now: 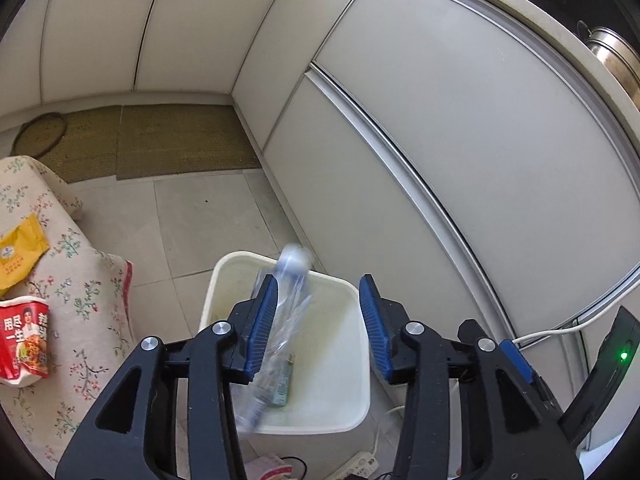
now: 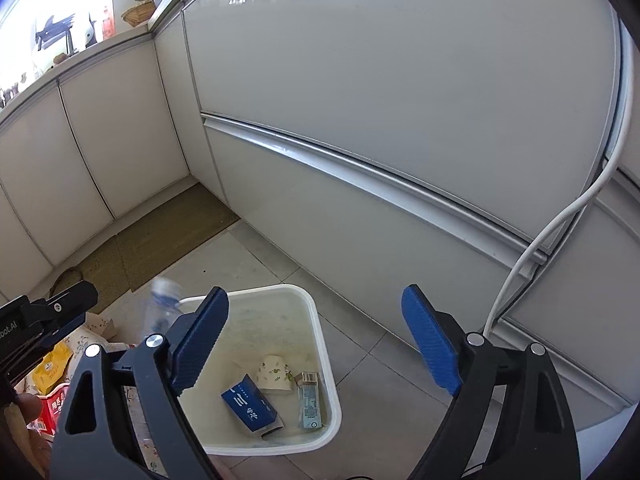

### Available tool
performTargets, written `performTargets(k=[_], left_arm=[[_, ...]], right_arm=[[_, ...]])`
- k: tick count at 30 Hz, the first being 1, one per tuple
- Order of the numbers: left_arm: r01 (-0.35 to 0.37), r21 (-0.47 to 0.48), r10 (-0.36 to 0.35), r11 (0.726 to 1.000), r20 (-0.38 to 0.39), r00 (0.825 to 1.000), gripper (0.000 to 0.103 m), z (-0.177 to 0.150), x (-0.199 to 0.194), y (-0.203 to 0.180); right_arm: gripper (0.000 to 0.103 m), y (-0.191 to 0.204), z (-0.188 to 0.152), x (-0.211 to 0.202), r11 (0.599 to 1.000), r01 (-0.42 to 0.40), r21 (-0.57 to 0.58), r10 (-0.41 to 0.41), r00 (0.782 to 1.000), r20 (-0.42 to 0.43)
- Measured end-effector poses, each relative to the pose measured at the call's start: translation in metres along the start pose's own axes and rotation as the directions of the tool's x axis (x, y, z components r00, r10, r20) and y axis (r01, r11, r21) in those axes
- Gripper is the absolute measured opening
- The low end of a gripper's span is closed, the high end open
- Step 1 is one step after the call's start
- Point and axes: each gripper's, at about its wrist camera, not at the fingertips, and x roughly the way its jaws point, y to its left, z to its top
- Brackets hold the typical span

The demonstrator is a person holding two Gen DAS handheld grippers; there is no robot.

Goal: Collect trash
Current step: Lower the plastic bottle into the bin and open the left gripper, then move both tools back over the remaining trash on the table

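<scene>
The left gripper (image 1: pixel 318 328) hangs above the white bin (image 1: pixel 224 280), its blue pads spread wide. A clear plastic bottle (image 1: pixel 280 320), blurred, lies against the inner face of the left pad (image 1: pixel 262 320) and clear of the right one, so nothing clamps it; whether it touches that pad or is simply passing it I cannot tell. Its cap end points away over the bin's far rim, its other end low near the gripper body. Through it a small green carton shows on the bin floor.

The right gripper (image 2: pixel 316 344) is also wide apart and holds nothing. It hovers over the same bin (image 2: pixel 316 320), which stands on the tiled floor (image 2: pixel 260 256) just beside the white cabinets (image 2: pixel 380 100). In the bin lie 3 items: a blue carton (image 2: pixel 248 402), an overturned paper cup (image 2: pixel 274 372) and the green carton (image 2: pixel 310 398). The bottle (image 2: pixel 160 304) appears at the bin's left edge, beside the left gripper's black body.

To the left, on a floral cloth (image 1: pixel 88 300), sit a yellow packet (image 1: pixel 20 256) and a red noodle cup (image 1: pixel 24 340). A woven mat (image 1: pixel 180 144) lies along the cabinets.
</scene>
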Motion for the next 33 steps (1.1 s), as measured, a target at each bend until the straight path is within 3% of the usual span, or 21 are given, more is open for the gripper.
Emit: performTargets(k=[3, 5, 6, 7, 14, 20, 33], left_arm=[[-0.058, 0.02, 0.057, 0.998, 0.027, 0.998, 0.042, -0.002, -0.006, 0.001], [-0.108, 0.035, 0.106, 0.994, 0.059, 0.993, 0.05, -0.004, -0.013, 0.002], [-0.131, 0.037, 0.128, 0.991, 0.074, 0.989, 0.06, -0.004, -0.015, 0.003], [-0.159, 0.036, 0.155, 0.987, 0.092, 0.984, 0.069, -0.005, -0.019, 0.004], [-0.348, 0.052, 0.336, 0.936, 0.169, 0.927, 0.09, -0.015, -0.045, 0.019], [-0.402, 0.0, 0.396, 0.916, 0.17, 0.902, 0.091, -0.019, -0.066, 0.046], [-0.543, -0.107, 0.553, 0.833, 0.11, 0.826, 0.092, -0.048, -0.127, 0.134]], right_arm=[[0.086, 0.005, 0.0, -0.001, 1.0, -0.005, -0.009, 0.005, 1.0, -0.001], [0.089, 0.009, -0.001, -0.002, 1.0, -0.009, -0.016, 0.009, 1.0, -0.002], [0.09, 0.011, -0.002, -0.003, 1.0, -0.011, -0.017, 0.011, 1.0, -0.001], [0.09, 0.014, -0.003, -0.004, 1.0, -0.014, -0.02, 0.014, 1.0, -0.001], [0.096, 0.051, -0.015, -0.014, 0.993, -0.057, -0.1, 0.057, 0.998, 0.004], [0.096, 0.083, -0.026, -0.023, 0.983, -0.084, -0.166, 0.087, 0.996, 0.007], [0.096, 0.166, -0.053, -0.044, 0.944, -0.167, -0.286, 0.173, 0.985, -0.004]])
